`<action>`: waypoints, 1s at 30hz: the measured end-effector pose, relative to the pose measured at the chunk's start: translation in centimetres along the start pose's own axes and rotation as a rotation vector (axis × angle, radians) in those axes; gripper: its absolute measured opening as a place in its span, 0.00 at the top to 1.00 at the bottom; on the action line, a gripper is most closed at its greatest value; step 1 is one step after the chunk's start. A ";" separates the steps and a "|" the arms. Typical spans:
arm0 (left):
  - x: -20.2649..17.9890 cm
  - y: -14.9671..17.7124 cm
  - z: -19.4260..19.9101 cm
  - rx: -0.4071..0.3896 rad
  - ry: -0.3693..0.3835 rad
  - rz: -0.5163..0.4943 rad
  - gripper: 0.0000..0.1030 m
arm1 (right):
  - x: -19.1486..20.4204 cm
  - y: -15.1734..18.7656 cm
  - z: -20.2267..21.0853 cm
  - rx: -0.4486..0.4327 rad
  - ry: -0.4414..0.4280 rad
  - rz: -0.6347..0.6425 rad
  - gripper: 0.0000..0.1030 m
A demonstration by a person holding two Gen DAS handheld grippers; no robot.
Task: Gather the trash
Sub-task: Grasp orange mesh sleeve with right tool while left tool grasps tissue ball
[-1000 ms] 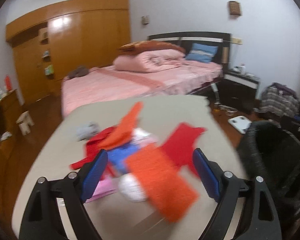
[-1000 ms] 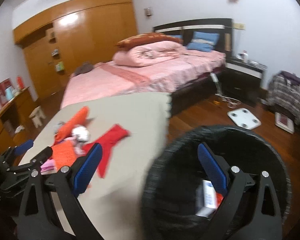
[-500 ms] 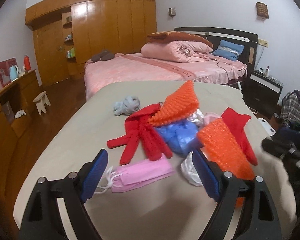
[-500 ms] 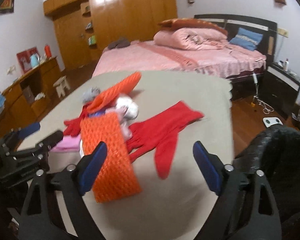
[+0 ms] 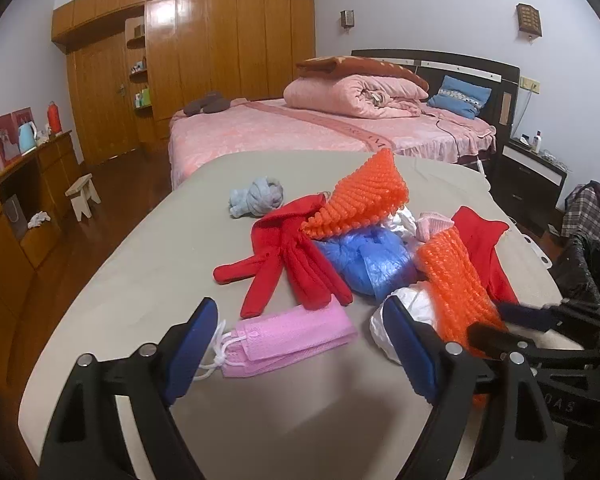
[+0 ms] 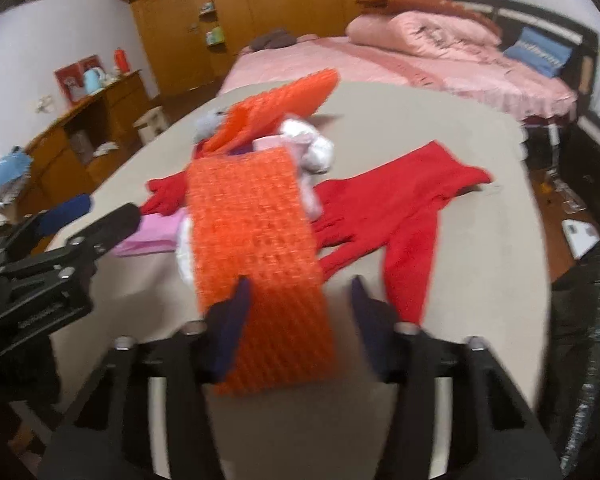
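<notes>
Right gripper (image 6: 296, 312) is closing its jaws around the near end of the orange mesh strip (image 6: 256, 240), which lies between them at about 6 o'clock of the pile; the pads do not yet look pressed onto it, though blur makes that hard to judge. It comes at the strip from the table's (image 6: 440, 128) near edge, probably because that end lies flat and free of the heap.

Left gripper (image 5: 300, 344) hangs with jaws spread wide and nothing in them, low over the pink face masks (image 5: 292, 334), which lie between its fingers at the pile's 7 o'clock, likely its own next pick.

Heaped together behind are a red glove (image 5: 288, 256), a crumpled blue plastic piece (image 5: 368, 260), a second folded orange mesh (image 5: 364, 196) and white wadding (image 5: 416, 304). Another red glove (image 6: 400, 208) lies at 3 o'clock.

A black-lined bin (image 6: 592, 280) stands beside the table at 3 o'clock, seemingly close for short drops.
</notes>
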State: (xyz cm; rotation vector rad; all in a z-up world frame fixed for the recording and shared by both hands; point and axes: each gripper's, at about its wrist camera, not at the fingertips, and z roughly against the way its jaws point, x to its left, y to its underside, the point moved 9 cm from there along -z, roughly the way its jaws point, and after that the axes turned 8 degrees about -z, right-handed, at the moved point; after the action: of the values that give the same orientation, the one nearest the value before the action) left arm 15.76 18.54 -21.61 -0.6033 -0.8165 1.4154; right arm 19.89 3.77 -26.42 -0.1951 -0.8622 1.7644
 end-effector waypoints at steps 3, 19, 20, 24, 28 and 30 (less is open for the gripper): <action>0.0 0.0 0.0 -0.001 0.000 -0.002 0.20 | 0.4 0.0 0.7 -0.007 -0.012 0.009 0.80; -4.7 -0.7 -0.8 0.008 0.080 -0.024 0.20 | -3.5 -2.1 5.5 -0.112 0.043 -0.061 0.90; -5.0 -0.6 -1.0 0.012 0.084 -0.025 0.20 | -3.7 -2.1 5.4 -0.111 0.048 -0.068 0.90; -6.4 -0.6 -2.1 0.039 0.102 -0.031 0.26 | -4.5 -2.1 5.3 -0.111 0.058 -0.086 0.90; -7.3 0.0 -3.3 0.084 0.123 -0.037 0.37 | -4.9 -2.2 5.1 -0.107 0.060 -0.095 0.90; -7.8 0.3 -3.8 0.111 0.145 -0.048 0.56 | -5.0 -2.2 5.0 -0.105 0.060 -0.100 0.90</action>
State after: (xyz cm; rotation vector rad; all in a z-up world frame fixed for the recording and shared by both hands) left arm 18.81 11.20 -25.19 -0.5905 -0.6295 1.3471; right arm 20.79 -2.69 -22.82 -0.2677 -0.9070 1.6144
